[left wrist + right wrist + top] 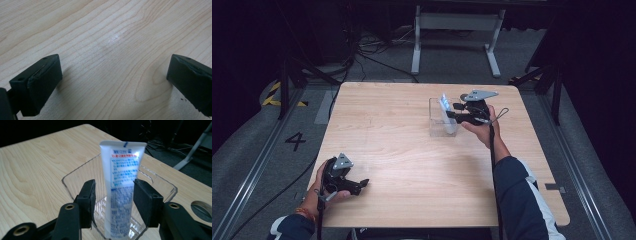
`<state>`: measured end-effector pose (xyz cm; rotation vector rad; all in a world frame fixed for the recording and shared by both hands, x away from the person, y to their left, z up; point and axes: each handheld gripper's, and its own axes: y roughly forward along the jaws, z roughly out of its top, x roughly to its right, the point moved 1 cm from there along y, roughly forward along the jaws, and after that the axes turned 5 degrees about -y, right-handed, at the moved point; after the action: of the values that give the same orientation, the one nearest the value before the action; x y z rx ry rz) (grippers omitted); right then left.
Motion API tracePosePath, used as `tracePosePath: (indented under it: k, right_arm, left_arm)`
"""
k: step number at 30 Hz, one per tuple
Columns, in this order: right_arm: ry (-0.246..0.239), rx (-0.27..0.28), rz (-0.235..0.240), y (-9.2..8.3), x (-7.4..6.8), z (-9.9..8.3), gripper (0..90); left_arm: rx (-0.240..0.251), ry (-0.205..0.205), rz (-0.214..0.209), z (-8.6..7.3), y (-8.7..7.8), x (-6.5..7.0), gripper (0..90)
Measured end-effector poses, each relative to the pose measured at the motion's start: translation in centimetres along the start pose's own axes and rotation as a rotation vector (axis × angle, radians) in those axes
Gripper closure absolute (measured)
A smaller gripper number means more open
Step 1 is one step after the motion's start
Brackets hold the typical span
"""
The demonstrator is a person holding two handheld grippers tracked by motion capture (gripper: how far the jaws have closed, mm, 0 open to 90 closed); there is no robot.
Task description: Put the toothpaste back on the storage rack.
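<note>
A white tube (123, 167) with blue and red print stands upright, crimped end up, inside a clear plastic box (75, 173) on the wooden table (412, 165). My right gripper (114, 192) straddles the tube at mid-height. Its right jaw is at the tube's edge and a small gap shows beside the left jaw, so it is open. From the high view, the tube (445, 106) and box (434, 131) sit right of the table's centre, with the right gripper (453, 111) reaching in from the right. My left gripper (363, 184) rests open near the front left edge, with bare wood between its jaws (113, 75).
A round hole (202, 207) is cut in the tabletop to the right of the box. Beyond the far edge stand a white metal frame (457, 30) and floor cables (362, 50). Dark tripod legs (292, 75) stand at both back corners.
</note>
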<state>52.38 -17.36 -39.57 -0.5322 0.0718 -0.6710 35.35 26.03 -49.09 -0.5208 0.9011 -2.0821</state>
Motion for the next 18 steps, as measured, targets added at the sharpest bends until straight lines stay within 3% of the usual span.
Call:
tracePosePath:
  k: [7,18]
  right_arm:
    - [-0.019,-0.042,-0.009,-0.1,-0.4,-0.3,49.0]
    - [-0.079,-0.078,-0.035,-1.9,-0.9,0.1,39.3]
  left_arm:
    - [0.0,0.0,0.0,0.0,0.0,0.0,0.5]
    - [0.0,0.0,0.0,0.0,0.0,0.0,0.5]
